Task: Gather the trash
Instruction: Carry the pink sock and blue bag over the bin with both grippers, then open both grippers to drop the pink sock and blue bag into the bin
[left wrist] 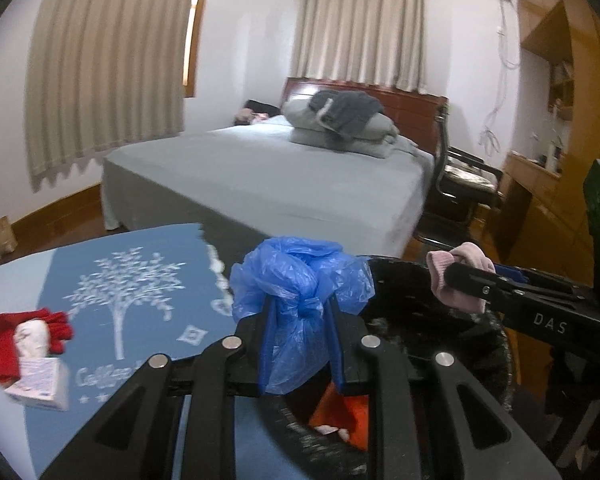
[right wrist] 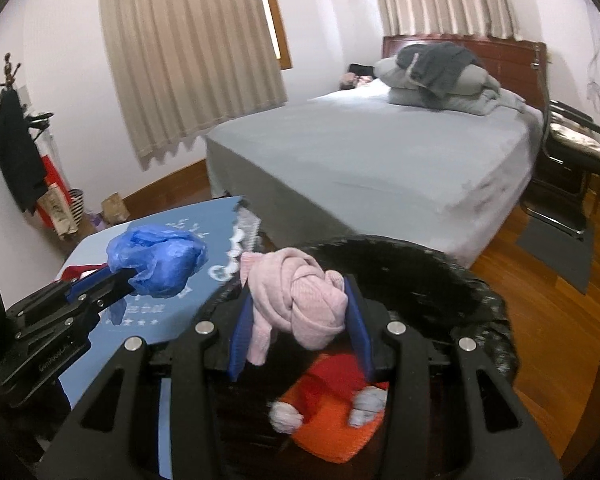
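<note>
Your left gripper point(left wrist: 302, 312) pinched the blue bag point(left wrist: 296, 276); your right gripper point(right wrist: 300, 312) clamped the pink cloth point(right wrist: 296, 296) just right of that bag.

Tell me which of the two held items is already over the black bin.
The pink knit item, held by the right gripper. The blue plastic bag, in the left gripper, sits at the bin's edge, beside the table.

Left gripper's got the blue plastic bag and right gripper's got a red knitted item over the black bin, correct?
Not quite: the knitted item clamped in the right gripper is pink, not red, as the right wrist view shows. The left gripper does hold the blue plastic bag, and the black bin is below.
</note>
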A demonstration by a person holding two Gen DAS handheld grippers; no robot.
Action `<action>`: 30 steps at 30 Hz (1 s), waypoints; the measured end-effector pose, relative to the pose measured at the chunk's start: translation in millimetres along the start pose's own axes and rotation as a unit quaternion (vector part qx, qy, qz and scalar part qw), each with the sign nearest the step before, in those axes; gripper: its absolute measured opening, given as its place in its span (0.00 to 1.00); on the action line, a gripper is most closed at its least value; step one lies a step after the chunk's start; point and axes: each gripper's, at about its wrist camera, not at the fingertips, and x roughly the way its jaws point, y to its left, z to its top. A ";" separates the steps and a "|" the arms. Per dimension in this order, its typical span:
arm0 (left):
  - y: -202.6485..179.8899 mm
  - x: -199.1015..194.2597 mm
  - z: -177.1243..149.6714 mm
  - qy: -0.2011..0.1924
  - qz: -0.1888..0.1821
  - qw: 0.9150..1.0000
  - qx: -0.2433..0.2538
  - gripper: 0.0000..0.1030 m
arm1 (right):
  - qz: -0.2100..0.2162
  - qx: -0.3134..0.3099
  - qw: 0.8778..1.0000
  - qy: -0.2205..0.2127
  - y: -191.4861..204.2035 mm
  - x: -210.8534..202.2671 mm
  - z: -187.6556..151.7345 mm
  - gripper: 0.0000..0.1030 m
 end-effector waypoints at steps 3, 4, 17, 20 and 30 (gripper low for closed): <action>-15.1 11.6 0.0 0.007 -0.017 1.000 0.009 0.22 | -0.013 0.008 1.000 0.001 -13.2 -1.6 -3.4 0.40; -18.1 14.1 -0.1 0.008 -0.021 1.000 0.011 0.22 | -0.016 0.011 1.000 0.001 -17.8 -1.9 -4.4 0.40; -44.2 34.7 -5.6 0.035 -0.071 0.997 0.023 0.51 | -0.053 0.042 0.998 0.007 -54.7 -1.0 -12.2 0.48; -39.3 31.6 -6.8 0.034 -0.063 0.997 0.018 0.59 | -0.056 0.043 0.997 0.004 -54.8 -1.5 -12.4 0.57; 5.3 8.8 -8.2 0.021 0.007 1.000 -0.014 0.82 | -0.055 0.039 0.998 -0.004 -39.8 -0.7 -6.9 0.90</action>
